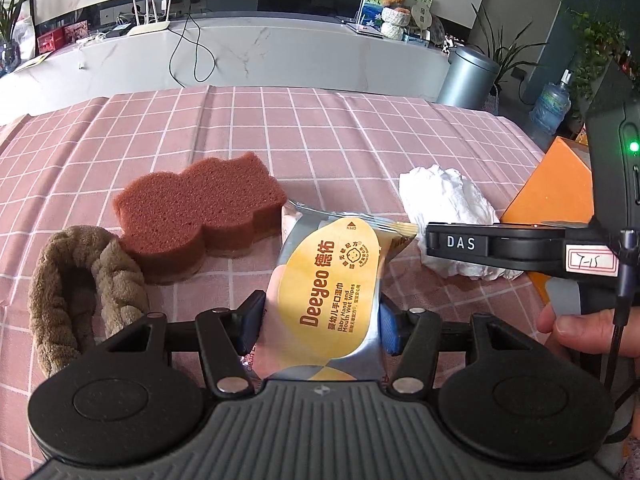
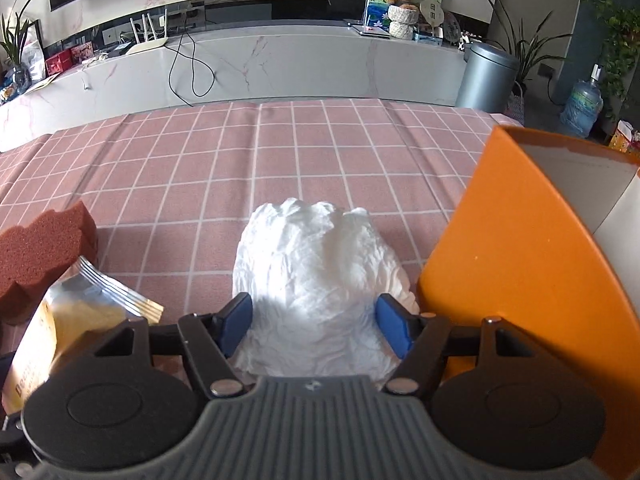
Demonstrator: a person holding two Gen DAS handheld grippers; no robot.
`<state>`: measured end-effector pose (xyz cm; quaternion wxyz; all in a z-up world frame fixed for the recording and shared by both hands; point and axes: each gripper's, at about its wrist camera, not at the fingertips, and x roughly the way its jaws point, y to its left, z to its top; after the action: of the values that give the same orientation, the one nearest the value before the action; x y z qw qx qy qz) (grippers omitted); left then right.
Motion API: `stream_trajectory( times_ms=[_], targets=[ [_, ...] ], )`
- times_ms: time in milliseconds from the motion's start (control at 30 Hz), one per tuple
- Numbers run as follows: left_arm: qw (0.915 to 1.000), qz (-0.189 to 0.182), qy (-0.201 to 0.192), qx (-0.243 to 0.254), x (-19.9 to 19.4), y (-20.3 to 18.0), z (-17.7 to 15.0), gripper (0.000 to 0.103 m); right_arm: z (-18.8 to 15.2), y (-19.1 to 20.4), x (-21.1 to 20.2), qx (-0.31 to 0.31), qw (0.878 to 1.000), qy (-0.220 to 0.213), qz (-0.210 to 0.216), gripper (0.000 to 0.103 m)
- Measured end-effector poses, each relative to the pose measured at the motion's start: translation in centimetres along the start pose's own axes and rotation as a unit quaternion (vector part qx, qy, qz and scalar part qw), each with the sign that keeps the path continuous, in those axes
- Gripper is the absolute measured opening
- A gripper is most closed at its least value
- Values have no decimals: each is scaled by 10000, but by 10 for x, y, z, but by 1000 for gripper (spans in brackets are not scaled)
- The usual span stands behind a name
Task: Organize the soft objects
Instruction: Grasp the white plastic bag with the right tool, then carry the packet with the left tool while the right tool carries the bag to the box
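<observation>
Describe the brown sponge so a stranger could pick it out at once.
Start at the pink checked tablecloth. Left of the yellow-labelled wet wipes pack lies the sponge, flat, behind a fuzzy brown braided loop. It alone is reddish-brown porous foam with wavy, scalloped edges.

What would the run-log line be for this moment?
left gripper: shut on wet wipes pack | right gripper: open, straddling white crumpled cloth | orange box: right of cloth | sponge, brown headband: untouched
</observation>
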<state>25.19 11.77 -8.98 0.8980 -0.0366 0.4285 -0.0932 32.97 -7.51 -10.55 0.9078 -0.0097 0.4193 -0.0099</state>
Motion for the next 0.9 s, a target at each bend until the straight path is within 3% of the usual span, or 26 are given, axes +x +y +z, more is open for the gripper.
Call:
stream_trajectory(
  times_ms=[133,267,667,900],
  targets=[
    [10000,34,-17,-46,0,-1,-1,65,-2,-8,-3,-30,10000,-11,-31,36],
    [9999,126,-20,-42,-1,-6,-1,64,-4,-8,-10,-280,9996,-54,70,20],
    [9984,163,-207,-509,-27,-9,-11,63,-25,-5,-76,-543,9938,-458,853,17],
    [9960,148,-538,-703,-62,-17,-15,62,-27,-17,-126,-535,9860,-823,1345,17]
  ],
)
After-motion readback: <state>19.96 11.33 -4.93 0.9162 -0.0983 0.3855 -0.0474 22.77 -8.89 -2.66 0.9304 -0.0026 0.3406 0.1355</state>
